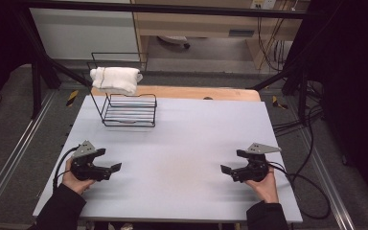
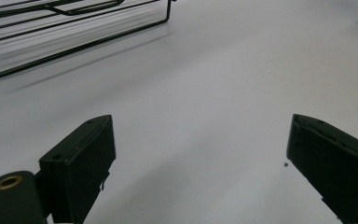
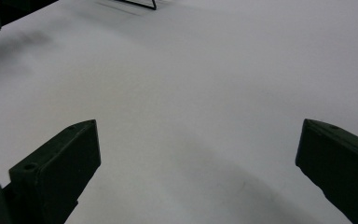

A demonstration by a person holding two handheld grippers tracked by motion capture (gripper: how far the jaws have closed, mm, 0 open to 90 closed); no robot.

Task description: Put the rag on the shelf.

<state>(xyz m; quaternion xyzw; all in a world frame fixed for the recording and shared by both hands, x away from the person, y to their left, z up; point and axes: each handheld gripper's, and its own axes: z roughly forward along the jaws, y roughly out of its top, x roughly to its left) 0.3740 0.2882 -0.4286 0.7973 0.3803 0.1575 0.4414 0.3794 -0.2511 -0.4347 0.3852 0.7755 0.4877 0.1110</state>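
Observation:
A black wire rack (image 1: 128, 109) stands at the far left of the white table (image 1: 191, 129), and its base wires (image 2: 74, 28) cross the top left of the left gripper view. A folded white towel (image 1: 115, 79) hangs over the rack's rear top rail. My left gripper (image 1: 110, 160) is held low near the front left, open, with bare table between its jaws (image 2: 200, 154). My right gripper (image 1: 231, 161) sits at the front right, also open and holding nothing (image 3: 196, 158). The two point inward toward each other.
A wooden strip (image 1: 196, 92) runs along the table's far edge. Black frame bars and cables (image 1: 306, 120) lie off the right side. A corner of the rack (image 3: 140, 3) pokes in at the top of the right gripper view.

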